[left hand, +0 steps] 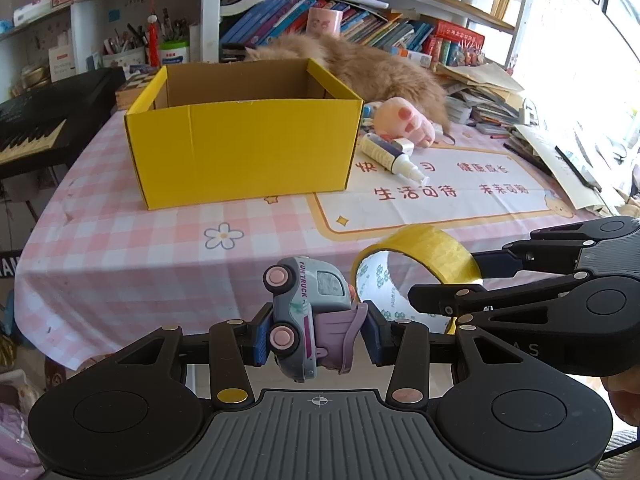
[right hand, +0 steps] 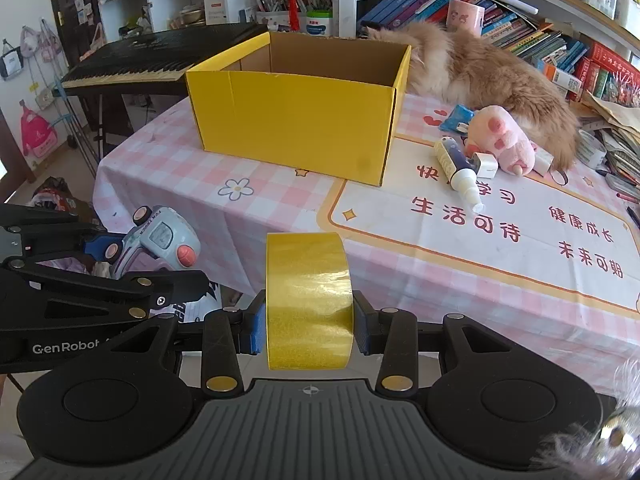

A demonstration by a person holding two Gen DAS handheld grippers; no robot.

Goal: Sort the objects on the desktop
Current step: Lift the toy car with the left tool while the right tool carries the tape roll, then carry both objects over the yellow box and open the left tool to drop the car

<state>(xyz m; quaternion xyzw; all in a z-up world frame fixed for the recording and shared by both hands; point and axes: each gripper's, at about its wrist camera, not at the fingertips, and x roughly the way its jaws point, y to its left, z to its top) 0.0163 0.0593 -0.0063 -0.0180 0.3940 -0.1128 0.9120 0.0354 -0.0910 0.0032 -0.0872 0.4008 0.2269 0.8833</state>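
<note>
While your left gripper (left hand: 316, 334) jaws clamp the toy truck (left hand: 308, 316) and your right gripper (right hand: 309, 326) jaws clamp the tape roll (right hand: 309, 300) low in frame, the yellow box (left hand: 244, 152) at upper centre looks unfilled, with the bottle (left hand: 394, 156) and plush paw (left hand: 404, 120) still on the table (left hand: 120, 248).

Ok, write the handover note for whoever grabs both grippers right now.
Left gripper: shut on the toy truck, held above the near table edge.
Right gripper: shut on the yellow tape roll, alongside the left.
Yellow cardboard box: open on the checked tablecloth; the little of its inside that shows holds nothing.
Still on the table right of the box: glue bottle, pink plush paw, blue packet. A cat lies behind the box.
Left to do: drop both held items in the box, then sort the rest.
</note>
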